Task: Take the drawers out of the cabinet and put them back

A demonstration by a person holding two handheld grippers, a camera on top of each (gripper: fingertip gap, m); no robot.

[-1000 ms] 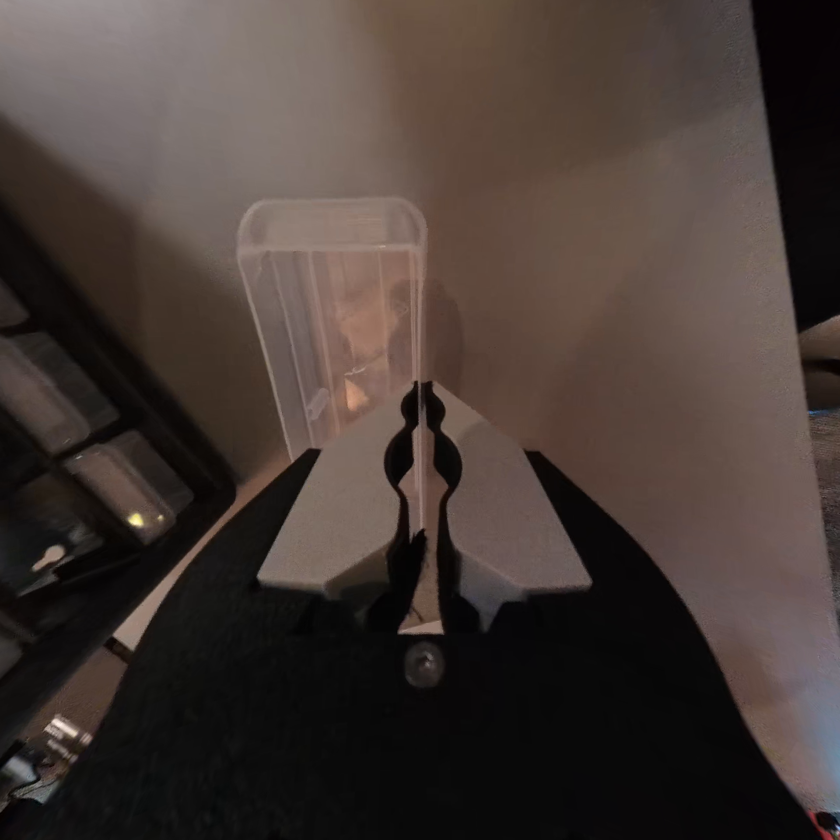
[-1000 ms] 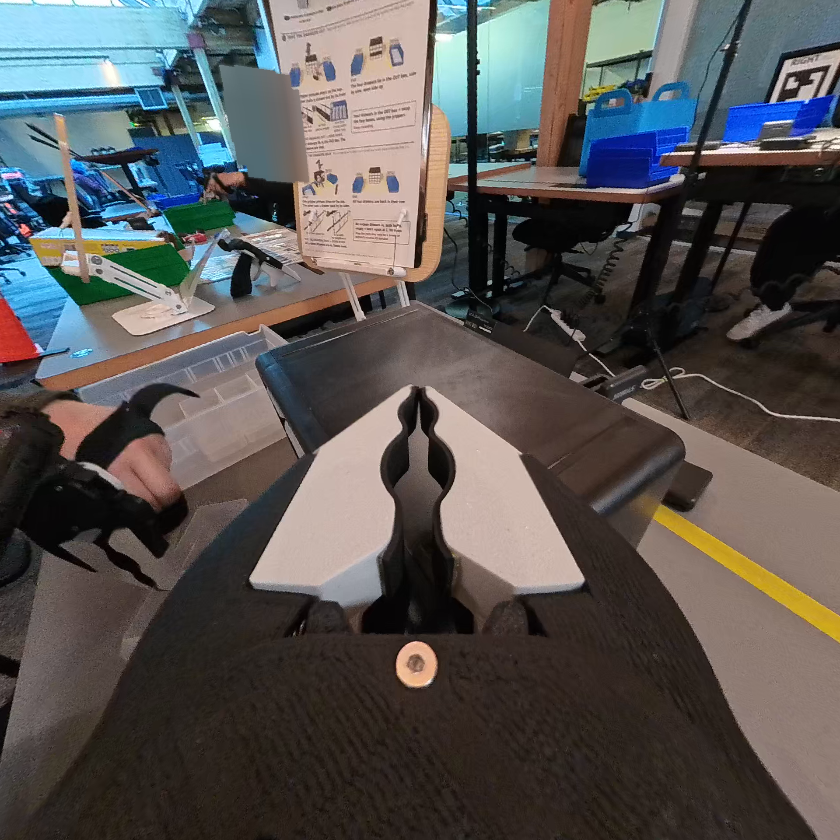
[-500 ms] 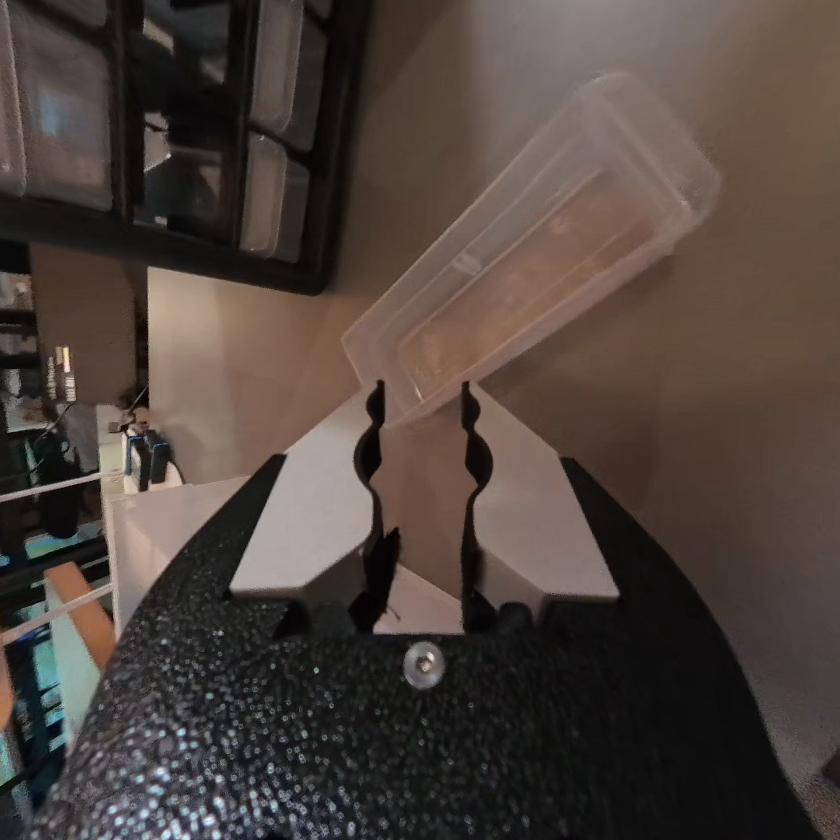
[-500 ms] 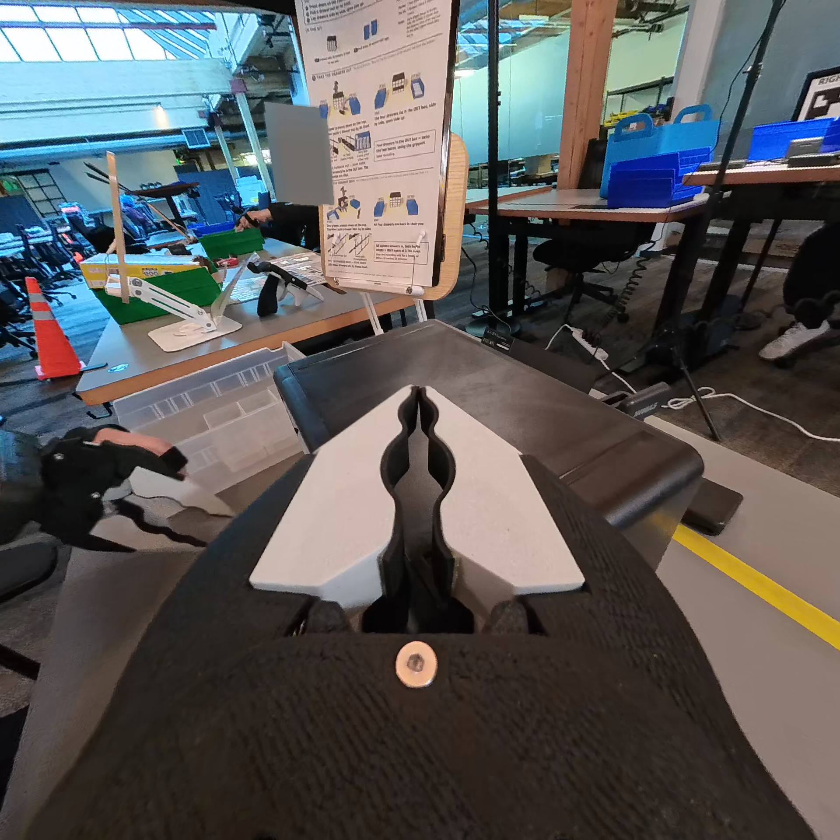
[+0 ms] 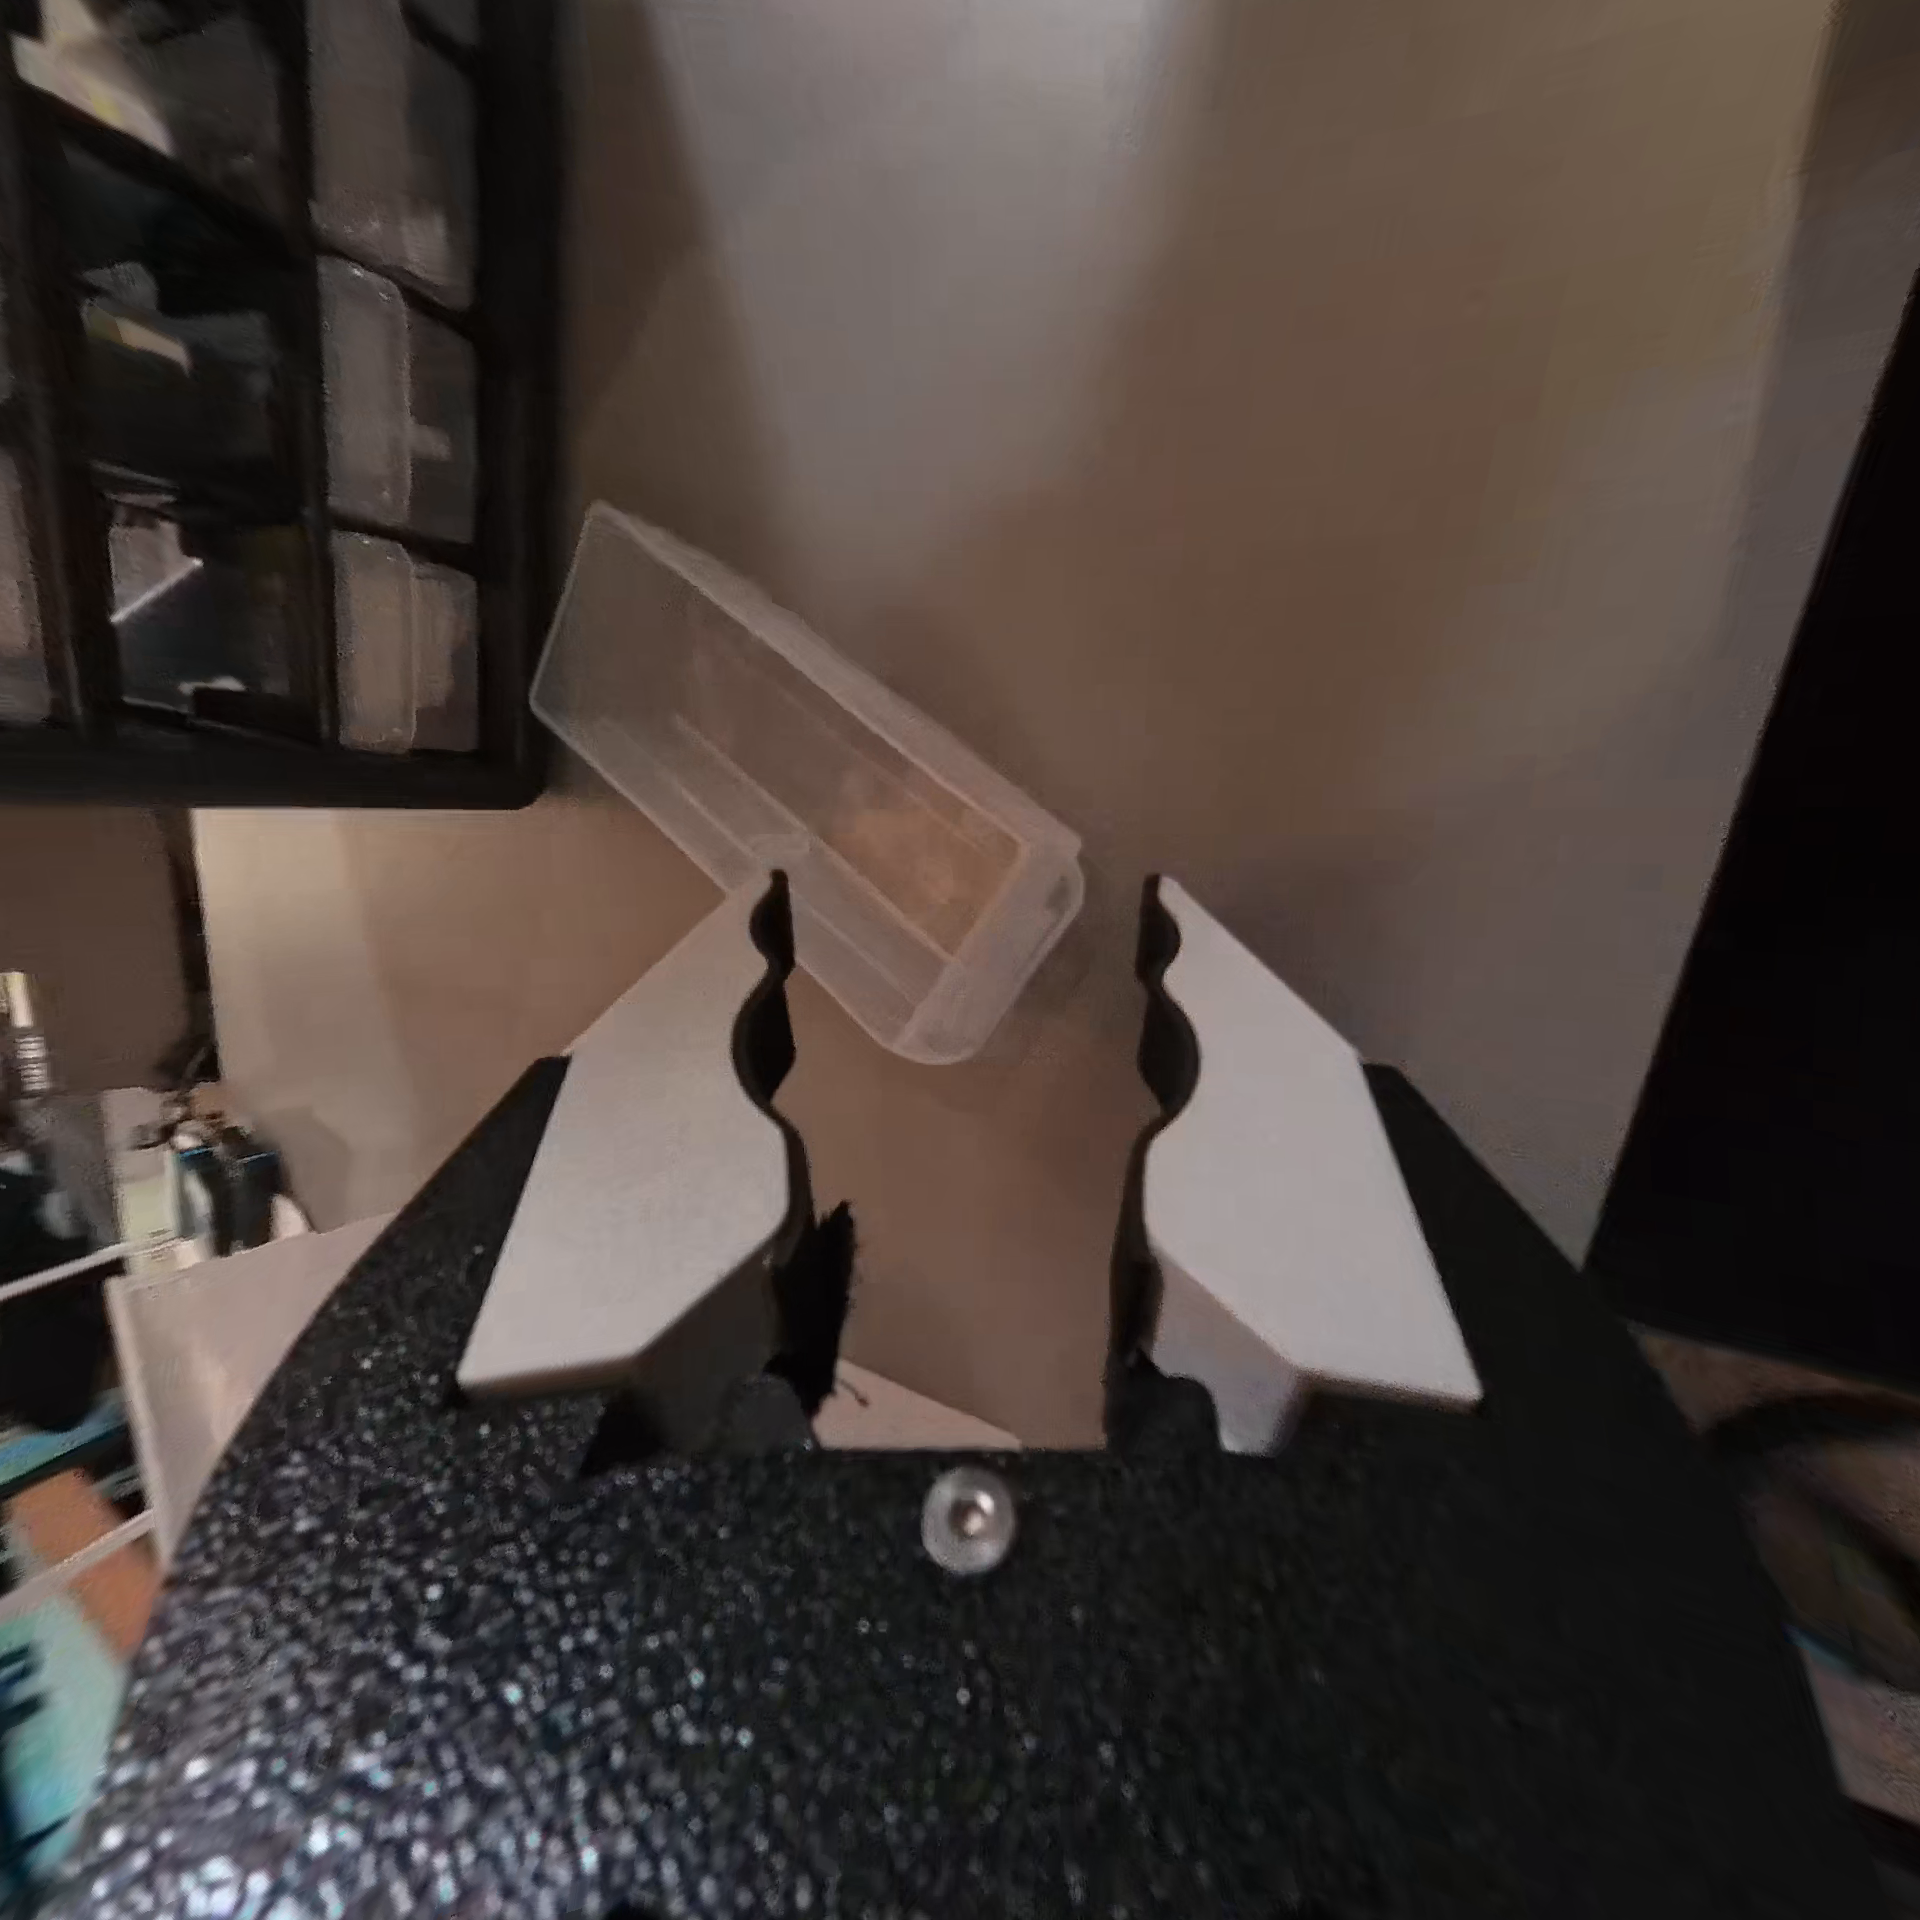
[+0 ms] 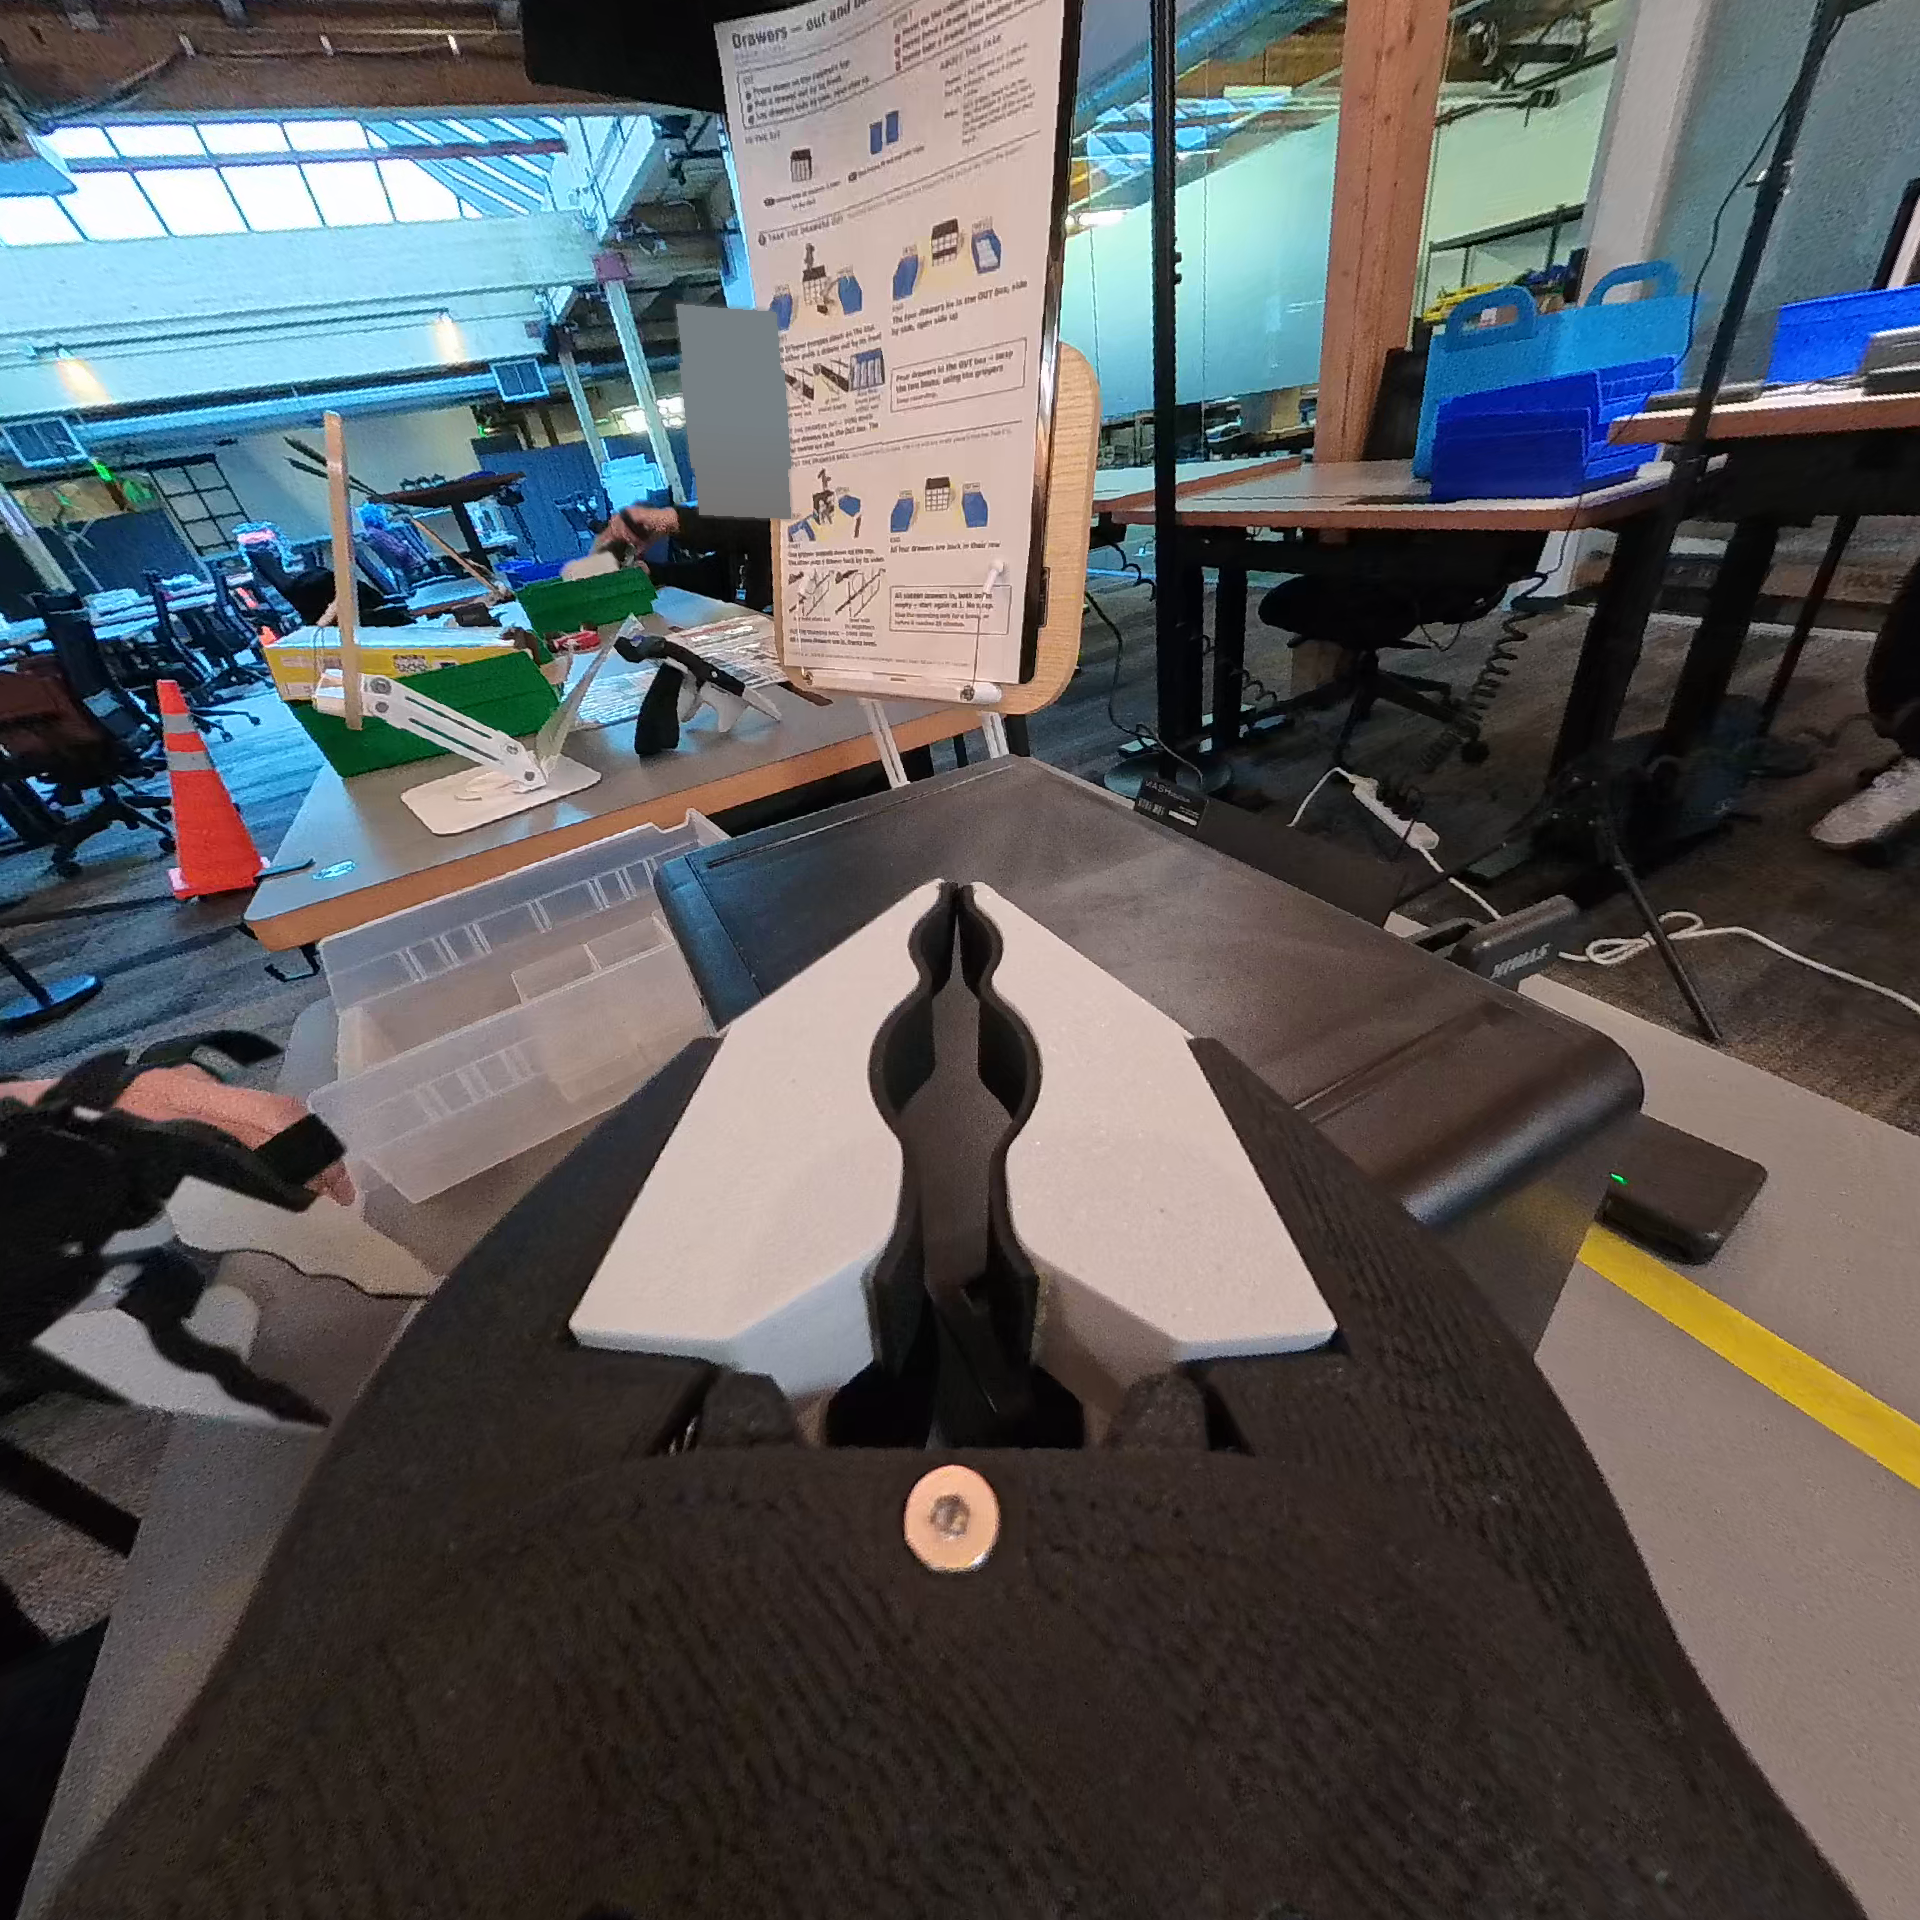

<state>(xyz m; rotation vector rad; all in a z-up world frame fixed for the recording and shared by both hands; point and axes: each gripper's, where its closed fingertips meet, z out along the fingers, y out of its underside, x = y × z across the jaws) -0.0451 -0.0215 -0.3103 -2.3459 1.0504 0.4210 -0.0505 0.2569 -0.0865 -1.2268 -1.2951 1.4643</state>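
Left hand-held gripper (image 5: 961,914) spread wide, clear drawer (image 5: 805,784) lying loose beside the black cabinet (image 5: 260,416); right hand-held gripper (image 6: 956,894) pressed together, empty.

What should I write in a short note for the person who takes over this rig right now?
Left gripper: open, holds nothing. A clear drawer lies loose and tilted on the beige surface just ahead of its fingertips, apart from them.
Right gripper: shut, empty, above the black cabinet top.
Cabinet: in the left wrist view it shows at upper left; some slots hold drawers, others look dark, too dim to count.
A clear bin stands left of the cabinet.
Done: at least one drawer is out and set down.
Left: how many drawers remain cannot be told; the loose one must go back later.
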